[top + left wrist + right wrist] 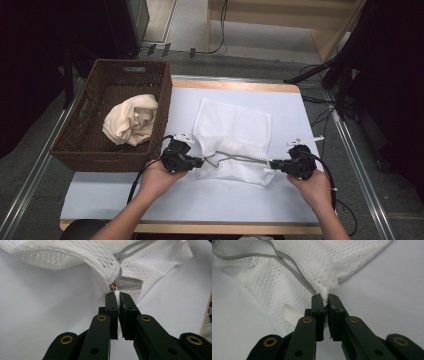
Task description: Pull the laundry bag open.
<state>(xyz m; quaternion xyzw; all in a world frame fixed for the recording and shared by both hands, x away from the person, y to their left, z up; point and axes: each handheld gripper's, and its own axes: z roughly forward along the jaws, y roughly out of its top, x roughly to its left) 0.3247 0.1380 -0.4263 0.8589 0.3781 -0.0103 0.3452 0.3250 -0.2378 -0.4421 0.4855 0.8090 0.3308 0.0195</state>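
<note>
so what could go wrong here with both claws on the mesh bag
The left claw grips only the thin white zipper pull, which might slip out. The right claw pinches a small fold of the mesh bag, so pulling apart may tear or stretch the mesh.

You have a white mesh bag (235, 135) of thin, open-weave netting, matt and slightly rough, edged with a smooth grey zipper tape (130, 281) and a small shiny metal slider (115, 286). A white woven ribbon loop (291, 312) looks ribbed. Your left claw (117, 296) and right claw (324, 298) are matt black plastic with brass-coloured rivets. The tabletop (200, 200) has a smooth, matt pale sheet. The far-left basket (80, 145) is rough brown wicker, holding soft cream cloth (132, 120).
</note>
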